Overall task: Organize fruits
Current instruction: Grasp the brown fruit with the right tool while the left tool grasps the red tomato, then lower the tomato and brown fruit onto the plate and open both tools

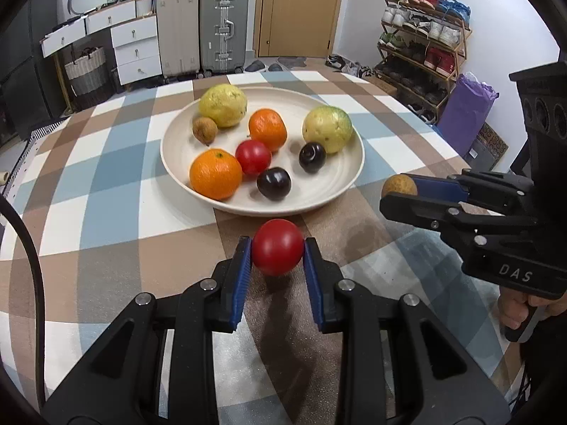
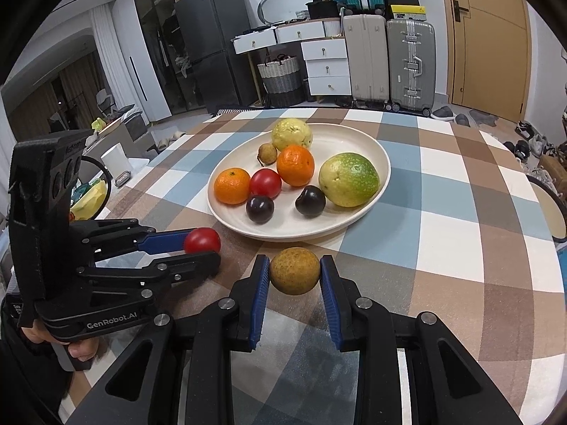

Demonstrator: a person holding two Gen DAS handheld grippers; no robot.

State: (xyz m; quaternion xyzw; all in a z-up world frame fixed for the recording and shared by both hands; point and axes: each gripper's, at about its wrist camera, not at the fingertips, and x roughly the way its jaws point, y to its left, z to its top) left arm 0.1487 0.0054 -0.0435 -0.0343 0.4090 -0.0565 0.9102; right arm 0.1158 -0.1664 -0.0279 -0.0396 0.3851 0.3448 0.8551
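Note:
My left gripper (image 1: 277,248) is shut on a red round fruit (image 1: 277,247), held just in front of the cream plate's (image 1: 340,191) near rim. The same gripper (image 2: 203,248) and red fruit (image 2: 202,240) show at the left of the right wrist view. My right gripper (image 2: 295,272) is shut on a small brown round fruit (image 2: 295,271), also just short of the plate (image 2: 354,219). In the left wrist view it (image 1: 398,191) holds the brown fruit (image 1: 397,186) right of the plate. On the plate lie oranges, dark plums, a red fruit and yellow-green fruits.
The plate sits on a checked tablecloth (image 1: 106,191) over a round table. Behind it are suitcases (image 1: 223,28), white drawers (image 1: 134,46), a door and a shoe rack (image 1: 421,35). A person's hand (image 1: 521,310) grips the right tool's handle.

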